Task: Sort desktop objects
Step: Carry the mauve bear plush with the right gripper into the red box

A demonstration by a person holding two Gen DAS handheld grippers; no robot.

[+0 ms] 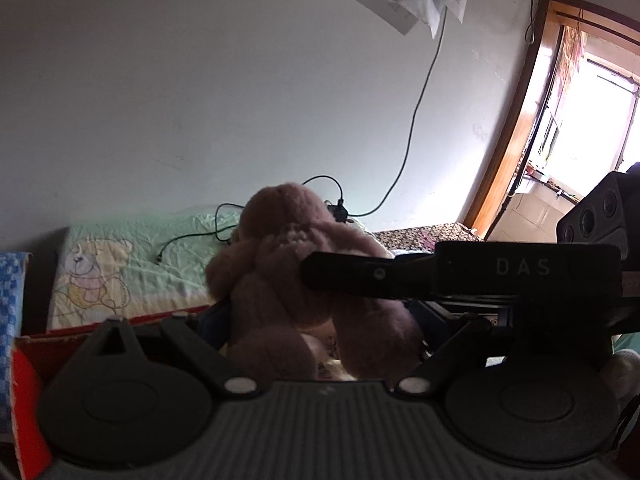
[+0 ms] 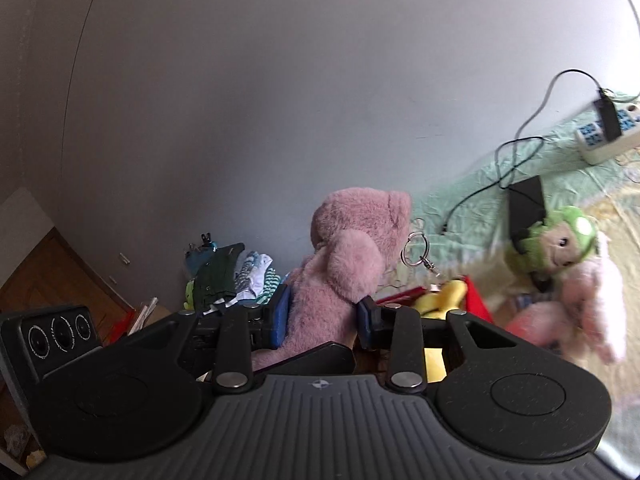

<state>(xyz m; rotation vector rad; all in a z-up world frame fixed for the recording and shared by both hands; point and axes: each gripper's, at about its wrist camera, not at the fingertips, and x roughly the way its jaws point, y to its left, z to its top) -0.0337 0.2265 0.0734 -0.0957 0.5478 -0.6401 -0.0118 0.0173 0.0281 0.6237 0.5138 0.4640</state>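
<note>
Your right gripper (image 2: 322, 320) clamps pink plush toy (image 2: 344, 256), blue pads pressed into its sides, toy upright above red box (image 2: 476, 300). Your left gripper (image 1: 320, 320) sits behind same toy (image 1: 296, 264); its finger spacing cannot be told. Beyond toy: green-hooded doll (image 2: 560, 240), then green bedsheet (image 2: 480, 200), power strip (image 2: 604, 136), white wall.

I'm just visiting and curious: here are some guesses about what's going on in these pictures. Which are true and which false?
1. The right gripper is clamped on a pink plush toy. True.
2. A metal keyring hangs by the toy. True.
3. The green-hooded doll sits inside the red box. False: it lies outside, on the bedsheet.
4. The power strip has nothing plugged in. False: a black plug sits in it.
</note>
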